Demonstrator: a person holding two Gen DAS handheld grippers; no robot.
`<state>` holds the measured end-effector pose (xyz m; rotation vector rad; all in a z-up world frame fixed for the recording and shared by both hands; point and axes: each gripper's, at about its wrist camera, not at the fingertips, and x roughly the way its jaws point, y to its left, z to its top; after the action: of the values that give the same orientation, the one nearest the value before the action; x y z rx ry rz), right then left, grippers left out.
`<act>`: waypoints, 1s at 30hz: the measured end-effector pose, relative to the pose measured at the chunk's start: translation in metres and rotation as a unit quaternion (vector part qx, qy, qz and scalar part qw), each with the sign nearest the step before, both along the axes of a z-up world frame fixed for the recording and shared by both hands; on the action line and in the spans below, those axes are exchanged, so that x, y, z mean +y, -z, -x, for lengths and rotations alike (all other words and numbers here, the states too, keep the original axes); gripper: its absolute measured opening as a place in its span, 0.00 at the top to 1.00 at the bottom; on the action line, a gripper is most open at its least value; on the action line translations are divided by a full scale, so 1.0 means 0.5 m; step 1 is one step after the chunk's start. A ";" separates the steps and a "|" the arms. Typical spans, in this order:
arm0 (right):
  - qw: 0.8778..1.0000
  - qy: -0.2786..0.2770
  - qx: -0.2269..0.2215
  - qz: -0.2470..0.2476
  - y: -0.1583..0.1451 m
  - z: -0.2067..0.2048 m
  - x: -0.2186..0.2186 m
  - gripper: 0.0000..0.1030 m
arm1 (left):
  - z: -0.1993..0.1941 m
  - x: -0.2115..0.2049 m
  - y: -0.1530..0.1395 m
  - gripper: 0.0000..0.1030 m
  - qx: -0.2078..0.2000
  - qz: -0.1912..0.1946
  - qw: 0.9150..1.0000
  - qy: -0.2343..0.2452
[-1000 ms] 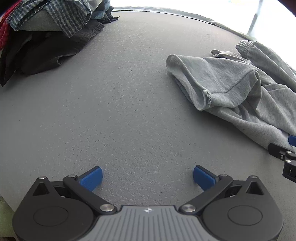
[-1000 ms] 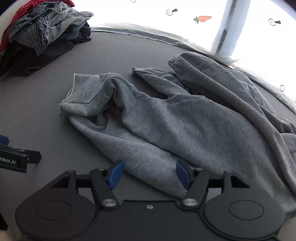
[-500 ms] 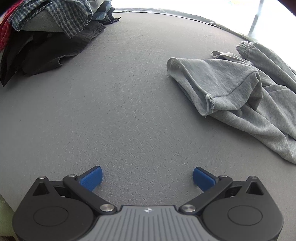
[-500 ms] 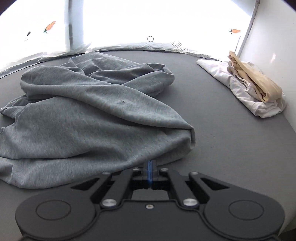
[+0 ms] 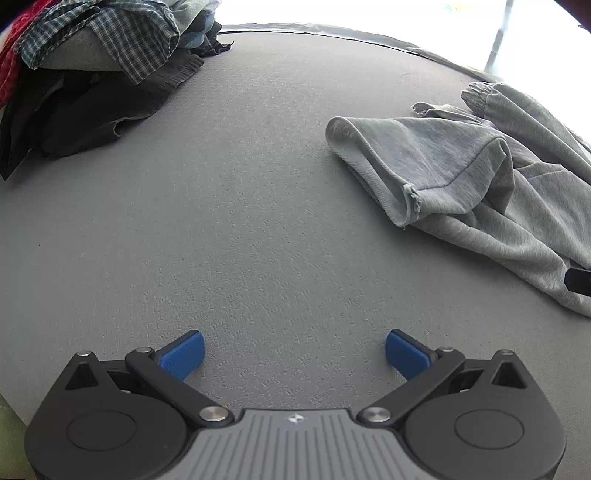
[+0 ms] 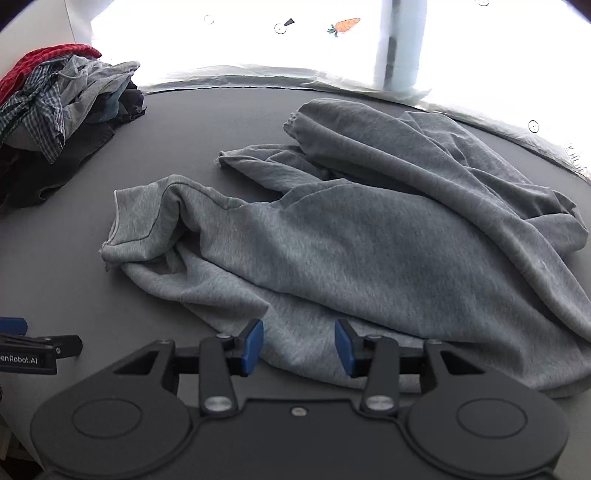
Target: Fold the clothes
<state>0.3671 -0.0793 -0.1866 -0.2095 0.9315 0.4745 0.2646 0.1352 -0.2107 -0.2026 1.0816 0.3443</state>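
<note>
Right gripper (image 6: pixel 299 345) low over near hem of grey sweatshirt (image 6: pixel 369 251), jaws partway apart and opening, fabric lying between blue pads (image 6: pixel 253 345) but not pinched. Left gripper (image 5: pixel 294 354) jaws spread wide, nothing between, blue fingertips (image 5: pixel 184 354) over bare grey table surface (image 5: pixel 240 203). Sweatshirt crumpled, spread across right-centre of table; one cuffed sleeve (image 6: pixel 306 118) towards far edge, another sleeve opening (image 6: pixel 122 225) towards left. Well apart from left gripper, off to its right. Pile of mixed clothes (image 6: pixel 55 110) at far left corner: checked shirt (image 5: pixel 122 40), red fabric (image 6: pixel 48 55), dark garment (image 5: pixel 92 110) underneath. Bright window (image 6: pixel 258 37) behind, carrot sticker (image 6: pixel 345 25) on glass.
</note>
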 end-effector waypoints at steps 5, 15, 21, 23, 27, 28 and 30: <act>0.999 -0.035 -0.002 0.025 0.029 -0.007 0.064 0.59 | 0.005 0.001 -0.002 0.00 -0.004 -0.001 1.000 0.013; 0.993 0.094 -0.031 0.062 0.012 -0.009 -0.136 0.99 | 0.001 -0.001 -0.003 0.00 -0.003 -0.003 1.000 -0.011; 0.967 0.214 -0.064 0.124 -0.008 0.001 -0.399 0.99 | 0.006 -0.012 -0.003 0.00 -0.008 -0.009 0.999 -0.053; 0.952 0.254 -0.076 0.156 -0.015 0.002 -0.493 0.99 | 0.007 -0.017 -0.004 0.00 -0.008 -0.010 0.997 -0.070; 0.918 0.332 -0.094 0.196 -0.033 -0.001 -0.666 0.99 | 0.007 -0.021 -0.005 0.00 -0.004 -0.008 0.994 -0.105; 0.908 0.350 -0.102 0.205 -0.040 -0.004 -0.698 0.99 | 0.006 -0.021 -0.005 0.00 -0.001 -0.007 0.994 -0.113; 0.889 0.383 -0.120 0.220 -0.053 -0.009 -0.759 0.99 | 0.001 -0.021 -0.008 0.00 0.010 -0.001 0.991 -0.137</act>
<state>0.3716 -0.4587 -0.1598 -0.2816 0.7901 -0.4966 0.2641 0.1248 -0.2069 -0.3483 1.0748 0.5947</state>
